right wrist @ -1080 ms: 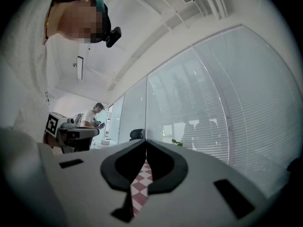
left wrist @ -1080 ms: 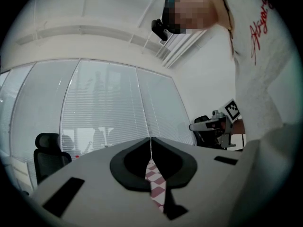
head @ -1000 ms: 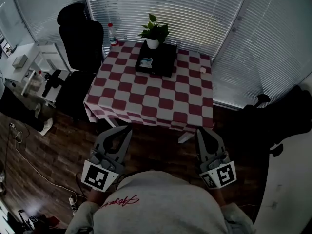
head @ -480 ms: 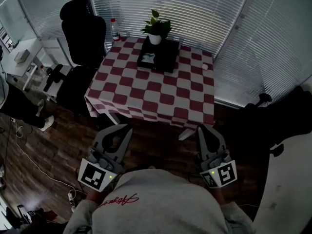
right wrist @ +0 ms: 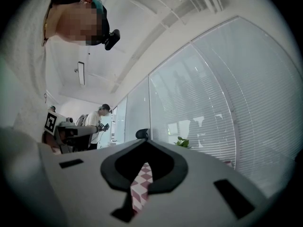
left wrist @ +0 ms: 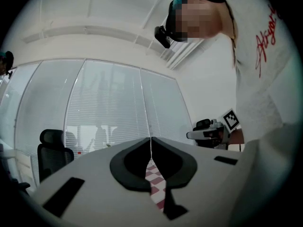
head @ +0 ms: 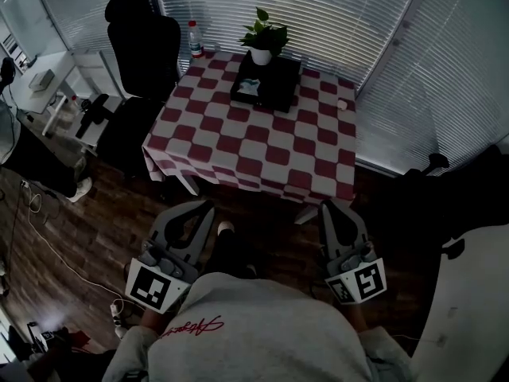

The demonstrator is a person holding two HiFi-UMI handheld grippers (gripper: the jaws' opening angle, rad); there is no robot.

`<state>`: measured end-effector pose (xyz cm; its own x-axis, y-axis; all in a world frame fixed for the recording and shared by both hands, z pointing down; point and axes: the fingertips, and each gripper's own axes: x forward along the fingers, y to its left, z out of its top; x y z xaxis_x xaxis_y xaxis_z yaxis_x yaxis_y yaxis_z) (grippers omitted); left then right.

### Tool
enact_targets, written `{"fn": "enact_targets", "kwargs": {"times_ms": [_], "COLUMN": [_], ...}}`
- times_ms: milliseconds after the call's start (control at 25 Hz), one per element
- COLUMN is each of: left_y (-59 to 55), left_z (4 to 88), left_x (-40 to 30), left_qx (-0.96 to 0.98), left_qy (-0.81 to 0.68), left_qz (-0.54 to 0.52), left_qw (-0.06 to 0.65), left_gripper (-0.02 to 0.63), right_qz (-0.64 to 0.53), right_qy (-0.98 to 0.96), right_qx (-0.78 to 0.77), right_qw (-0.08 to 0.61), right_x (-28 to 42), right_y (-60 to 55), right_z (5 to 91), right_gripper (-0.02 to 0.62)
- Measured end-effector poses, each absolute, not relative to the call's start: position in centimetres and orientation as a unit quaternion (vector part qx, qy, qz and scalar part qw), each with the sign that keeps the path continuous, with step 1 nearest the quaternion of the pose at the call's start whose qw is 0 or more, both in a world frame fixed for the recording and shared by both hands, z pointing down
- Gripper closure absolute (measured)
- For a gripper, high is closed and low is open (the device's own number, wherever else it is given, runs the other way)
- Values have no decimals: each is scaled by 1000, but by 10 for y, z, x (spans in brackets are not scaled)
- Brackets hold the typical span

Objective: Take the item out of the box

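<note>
My left gripper (head: 203, 207), right gripper (head: 328, 209) — jaws pressed together, empty, black box (head: 278, 94) at 12 o'clock on checkered table (head: 254, 151)

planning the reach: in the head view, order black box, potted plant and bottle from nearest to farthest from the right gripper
1. black box, far middle of table
2. potted plant, behind the box
3. bottle, far left corner

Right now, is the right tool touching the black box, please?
Apart. The head view shows the right tool short of the table, with open floor between it and the black box.
</note>
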<state>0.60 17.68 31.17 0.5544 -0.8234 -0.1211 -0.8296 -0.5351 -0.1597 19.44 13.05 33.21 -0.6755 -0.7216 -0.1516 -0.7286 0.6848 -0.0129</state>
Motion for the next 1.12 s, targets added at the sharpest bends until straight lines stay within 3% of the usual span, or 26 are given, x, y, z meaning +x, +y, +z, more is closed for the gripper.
{"fn": "enact_targets", "kwargs": {"times_ms": [1120], "left_y": [79], "left_z": [308], "left_x": [-20], "left_qx": [-883], "left_qy": [456], "left_qz": [24], "left_qw": [112], "left_gripper": [588], "right_qz": [37], "right_qy": [907], "right_qx": [-414], "right_qw": [73], "right_x": [166], "right_y": [42], "right_z": [327], "right_gripper": [584]}}
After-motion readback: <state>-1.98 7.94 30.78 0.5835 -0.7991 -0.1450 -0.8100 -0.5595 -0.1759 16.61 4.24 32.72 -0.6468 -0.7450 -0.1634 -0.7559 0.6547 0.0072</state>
